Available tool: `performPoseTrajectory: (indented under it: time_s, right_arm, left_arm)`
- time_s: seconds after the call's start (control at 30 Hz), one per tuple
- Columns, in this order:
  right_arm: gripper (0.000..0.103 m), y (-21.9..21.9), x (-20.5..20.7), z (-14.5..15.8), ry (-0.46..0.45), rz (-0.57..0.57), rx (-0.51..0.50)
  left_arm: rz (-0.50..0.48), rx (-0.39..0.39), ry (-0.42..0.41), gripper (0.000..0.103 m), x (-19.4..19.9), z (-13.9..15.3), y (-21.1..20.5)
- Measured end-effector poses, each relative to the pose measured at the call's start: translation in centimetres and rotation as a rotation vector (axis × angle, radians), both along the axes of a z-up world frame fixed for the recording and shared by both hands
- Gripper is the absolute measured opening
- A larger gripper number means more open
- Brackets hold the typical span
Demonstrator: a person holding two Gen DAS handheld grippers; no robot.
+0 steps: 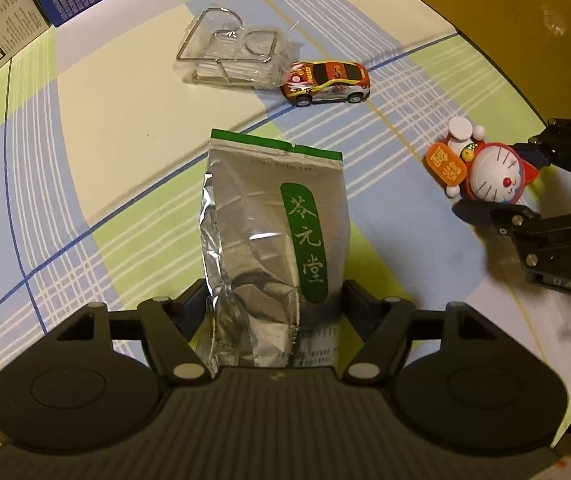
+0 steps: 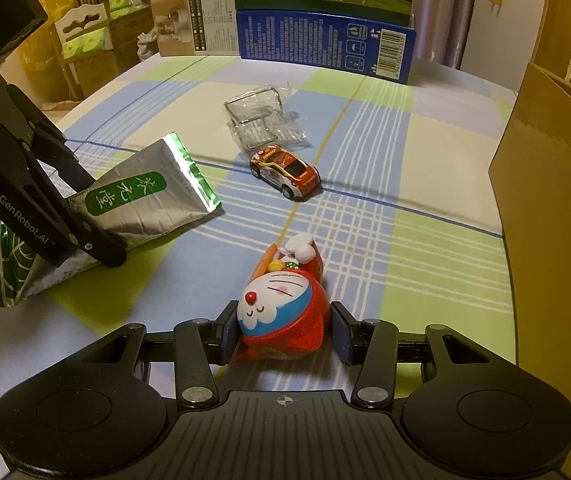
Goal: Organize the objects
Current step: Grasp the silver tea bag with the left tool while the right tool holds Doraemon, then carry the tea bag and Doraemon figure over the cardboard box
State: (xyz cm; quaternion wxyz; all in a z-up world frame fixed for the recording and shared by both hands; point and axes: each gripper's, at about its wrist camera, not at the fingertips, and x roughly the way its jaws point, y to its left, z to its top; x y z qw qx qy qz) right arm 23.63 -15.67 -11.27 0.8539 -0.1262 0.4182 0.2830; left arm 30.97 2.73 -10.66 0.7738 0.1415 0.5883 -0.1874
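On the checked cloth point(image 2: 425, 240), silver tea pouch point(image 1: 273, 236) clamped between left gripper point(image 1: 273, 304) fingers. Right of pouch, cat figurine point(image 2: 285, 312) lying between right gripper point(image 2: 285, 336) pads, contact unclear. Beyond pouch, toy car point(image 1: 325, 82) beside wrapped wire rack point(image 1: 233, 54).

Our left gripper point(image 1: 273, 304): matte black, ribbed central housing, two round side discs, silver pivot screws. Our right gripper point(image 2: 283, 330): same build, dark blue pads, crosshair mark; white "GenRobot.AI" lettering on left's arm.
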Motion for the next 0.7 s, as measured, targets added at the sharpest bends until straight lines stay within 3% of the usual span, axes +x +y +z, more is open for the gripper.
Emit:
performPoseTrajectory:
  time_s: [0.1, 0.2, 0.47, 0.7]
  right_arm:
    - [0.043, 0.0, -0.1, 0.1, 0.007, 0.000, 0.001]
    - [0.042, 0.0, -0.1, 0.2, 0.013, 0.001, -0.001]
    - [0.042, -0.6, -0.7, 1.0, 0.018, -0.005, 0.007]
    - [0.042, -2.4, -2.6, 2.6, 0.030, -0.042, 0.038]
  left_arm:
    - [0.000, -0.010, 0.009, 0.050, -0.2, 0.4, 0.0]
    - [0.004, 0.002, 0.012, 0.046, -0.5, 0.6, -0.4]
    - [0.049, -0.005, 0.006, 0.042, -2.1, 1.3, -1.1]
    - [0.097, -0.067, -0.010, 0.042, -4.2, 2.5, -2.1]
